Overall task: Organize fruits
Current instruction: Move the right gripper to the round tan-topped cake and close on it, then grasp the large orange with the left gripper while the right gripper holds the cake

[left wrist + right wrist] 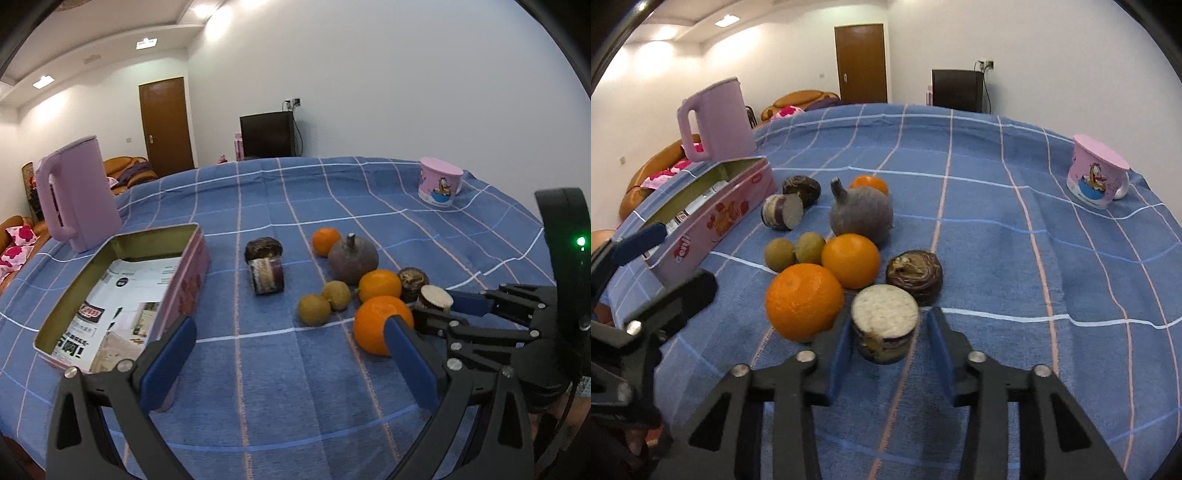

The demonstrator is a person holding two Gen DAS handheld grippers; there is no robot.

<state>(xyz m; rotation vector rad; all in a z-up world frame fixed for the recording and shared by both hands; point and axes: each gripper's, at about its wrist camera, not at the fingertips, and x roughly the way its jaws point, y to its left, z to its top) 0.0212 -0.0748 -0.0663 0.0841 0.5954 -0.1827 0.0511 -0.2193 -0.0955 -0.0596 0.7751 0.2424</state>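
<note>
Right tongs (888, 341) are clamped on the cut fruit piece (884, 325), pale face up, sitting on the bench (997, 258). Right next to that piece, touching on its left, is the big orange (803, 301); a second orange (850, 260) and a dark round fruit half (916, 272) sit just behind it. Left tongs (291, 354) hang spread apart with nothing in them, well left of the piece, beside the open pink tin (184, 280).

tablecloth (997, 258) – matt woven cloth | tin box (184, 280) – glossy metal, paper-lined
</note>
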